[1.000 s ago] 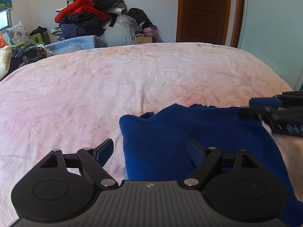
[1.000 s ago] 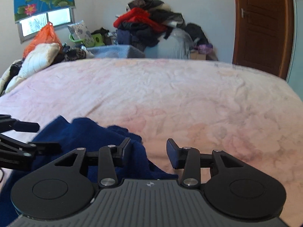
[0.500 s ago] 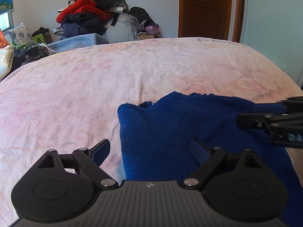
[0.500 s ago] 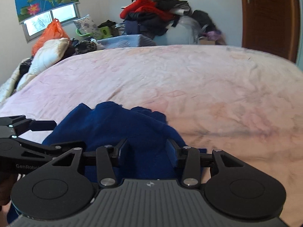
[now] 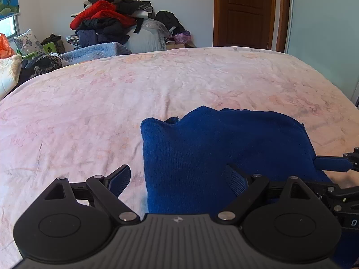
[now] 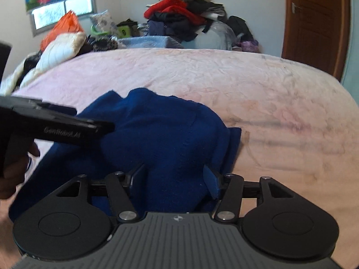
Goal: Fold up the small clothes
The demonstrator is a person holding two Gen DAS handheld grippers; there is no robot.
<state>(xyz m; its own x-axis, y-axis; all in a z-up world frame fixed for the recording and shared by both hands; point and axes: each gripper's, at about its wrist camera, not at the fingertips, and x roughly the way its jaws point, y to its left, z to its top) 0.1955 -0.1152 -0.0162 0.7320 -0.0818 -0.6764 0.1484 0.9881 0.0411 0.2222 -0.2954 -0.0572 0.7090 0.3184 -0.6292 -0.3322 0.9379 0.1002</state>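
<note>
Behind bed, only right wrist view shows window.

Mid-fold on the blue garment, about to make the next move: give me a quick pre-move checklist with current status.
1. Left gripper open, straddling the left edge of the blue garment: ok.
2. Right gripper free of the cloth: cannot tell; its jaws are opening with the garment bulging between them.
3. Garment lying flat: not ok; it is humped in the right wrist view.
4. Edges aligned: not ok; a lower layer sticks out on the right.
5. Bedspread around the garment free of other items: ok.
</note>
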